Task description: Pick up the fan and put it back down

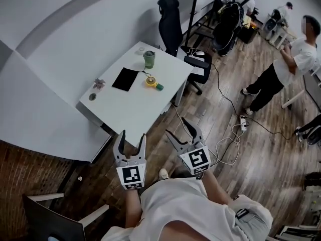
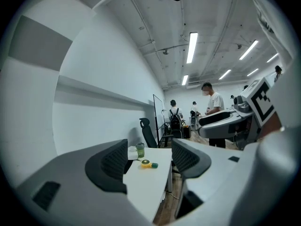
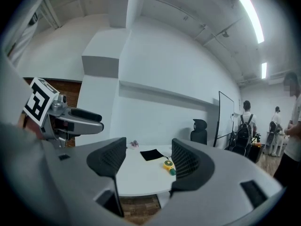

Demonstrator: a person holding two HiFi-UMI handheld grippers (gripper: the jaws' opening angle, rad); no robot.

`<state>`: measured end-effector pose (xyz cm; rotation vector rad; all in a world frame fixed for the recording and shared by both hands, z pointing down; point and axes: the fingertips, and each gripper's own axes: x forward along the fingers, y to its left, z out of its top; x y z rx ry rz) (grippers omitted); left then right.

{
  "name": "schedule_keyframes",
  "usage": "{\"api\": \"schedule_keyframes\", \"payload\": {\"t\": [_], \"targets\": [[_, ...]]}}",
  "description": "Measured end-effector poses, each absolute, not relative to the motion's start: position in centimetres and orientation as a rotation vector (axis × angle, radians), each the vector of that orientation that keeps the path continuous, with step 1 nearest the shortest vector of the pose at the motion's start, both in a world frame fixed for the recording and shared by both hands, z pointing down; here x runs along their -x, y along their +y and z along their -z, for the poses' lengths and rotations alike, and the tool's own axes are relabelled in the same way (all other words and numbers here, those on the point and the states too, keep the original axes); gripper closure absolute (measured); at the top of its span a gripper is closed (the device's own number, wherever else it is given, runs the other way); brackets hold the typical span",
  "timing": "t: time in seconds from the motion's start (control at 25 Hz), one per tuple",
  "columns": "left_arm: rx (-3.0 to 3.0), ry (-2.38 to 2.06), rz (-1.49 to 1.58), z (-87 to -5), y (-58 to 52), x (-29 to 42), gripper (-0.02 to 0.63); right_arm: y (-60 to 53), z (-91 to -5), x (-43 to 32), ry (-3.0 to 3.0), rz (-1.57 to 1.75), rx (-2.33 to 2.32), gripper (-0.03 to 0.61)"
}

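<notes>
Table (image 1: 135,109): white, rectangular, one long side against the white wall.
Cup (image 1: 149,59): green, lidded, upright near the table's far end.
Pad (image 1: 125,79): black, flat on the table, near the cup.
Ornament (image 1: 99,83): small, by the wall-side edge, close to a dark disc (image 1: 92,97).
Chair (image 1: 170,24): black, high-backed, at the table's far end.
Backpack (image 1: 228,19): black, on a person's back beyond the chair.
Person (image 1: 281,69): white top, dark trousers, standing at right.
Power strip (image 1: 243,120): white, on the wooden floor (image 1: 261,154), with cables attached.

Before you, the desk top (image 1: 135,109) is smooth and matt, the floor (image 1: 261,157) is grained wood planks, the fan (image 1: 151,81) looks plastic.
</notes>
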<state>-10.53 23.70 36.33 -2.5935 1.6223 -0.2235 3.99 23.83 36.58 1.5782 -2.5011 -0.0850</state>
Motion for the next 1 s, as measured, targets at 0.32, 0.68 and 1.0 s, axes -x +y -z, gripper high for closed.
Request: {"api": "schedule_keyframes", "payload": {"t": [0.32,0.68,1.0], "targets": [[2.606,1.604,0.211,-36.5,19.7,11.0,0.327,20.3,-36.7,-4.0,-2.477,0.091,-1.610,0.273],[2.601,1.612,0.199,-36.6,15.4,10.6,0.322,15.6,-36.5,-4.2,-2.491,0.100,-1.601,0.268],[2.580,1.654,0.230,-36.8,9.7,9.4,0.304,9.5,-37.1,-5.5,-2.535,0.070,-1.544,0.242]]}}
